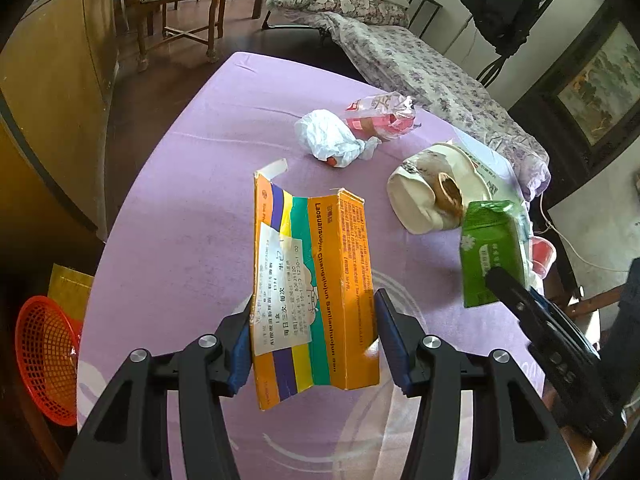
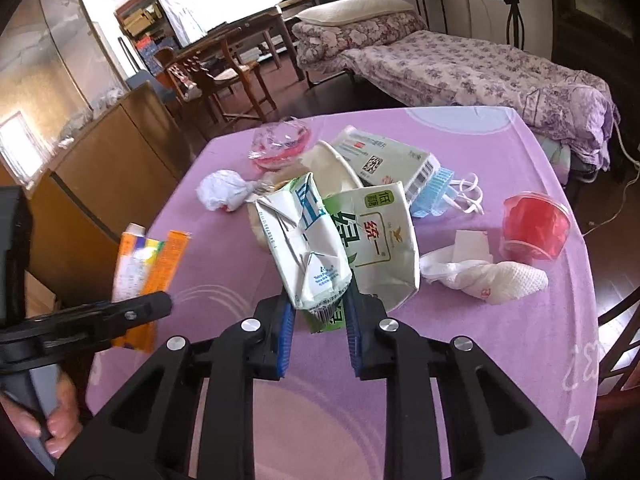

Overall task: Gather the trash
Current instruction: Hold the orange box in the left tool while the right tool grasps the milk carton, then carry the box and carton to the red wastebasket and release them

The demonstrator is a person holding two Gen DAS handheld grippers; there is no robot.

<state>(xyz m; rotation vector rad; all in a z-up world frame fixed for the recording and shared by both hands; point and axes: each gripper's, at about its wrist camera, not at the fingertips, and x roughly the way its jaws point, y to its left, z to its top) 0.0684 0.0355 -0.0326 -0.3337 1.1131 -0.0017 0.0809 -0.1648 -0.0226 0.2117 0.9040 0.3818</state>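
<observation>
Two pieces lifted, none binned yet: my left gripper (image 1: 314,332) fingers clamp the flattened orange medicine box (image 1: 312,280), my right gripper (image 2: 320,320) fingers pinch the crushed green drink carton (image 2: 340,240), both above the table (image 2: 500,360), where tissue wads, cups and wrappers remain; red basket (image 1: 46,360) waits on the floor.

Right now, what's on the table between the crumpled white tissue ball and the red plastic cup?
Right wrist view: tipped white paper bowl, white printed box, blue face mask.

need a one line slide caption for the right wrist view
Right gripper clamps a crushed green drink carton above the purple table strewn with trash.
</observation>
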